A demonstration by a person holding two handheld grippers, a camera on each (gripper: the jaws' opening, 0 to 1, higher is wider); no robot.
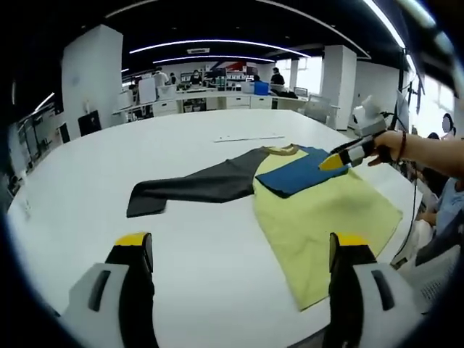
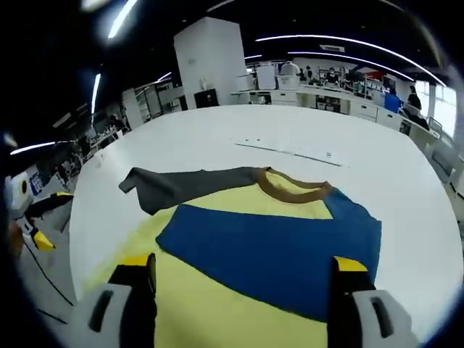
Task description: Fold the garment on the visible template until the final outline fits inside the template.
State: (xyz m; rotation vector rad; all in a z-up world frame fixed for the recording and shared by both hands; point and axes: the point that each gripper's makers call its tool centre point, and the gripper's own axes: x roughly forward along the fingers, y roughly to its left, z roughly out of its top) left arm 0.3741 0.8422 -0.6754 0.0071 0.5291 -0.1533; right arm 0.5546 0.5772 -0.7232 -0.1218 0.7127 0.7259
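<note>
Folding is partway along — the garment [image 1: 319, 210], a yellow shirt with one blue sleeve and one dark grey sleeve, lies flat on the white desk [image 1: 181, 239], right of centre in the left gripper view. Blue sleeve [image 2: 275, 250] is already laid across the chest below the brown collar [image 2: 293, 190]; grey sleeve [image 1: 192, 188] is stretched out to the left, unfolded. No template outline can be made out on the desk, so fit can't be judged. Left tool [image 1: 243, 279] sits near, above bare desk, jaws wide apart, holding nothing. Right tool [image 2: 243, 290] hovers just over the blue sleeve, jaws also spread wide with nothing between them; seen from the left gripper view, the right tool [image 1: 341, 158] is at the far right edge of the shirt by the blue fold, and whether it touches cloth there is unclear. Likely step in hand: finishing the blue sleeve fold. Next move probably calls for the left tool to reach the grey sleeve, pinch near the cuff, and carry it across the chest — then fold the hem up toward the collar.
</note>
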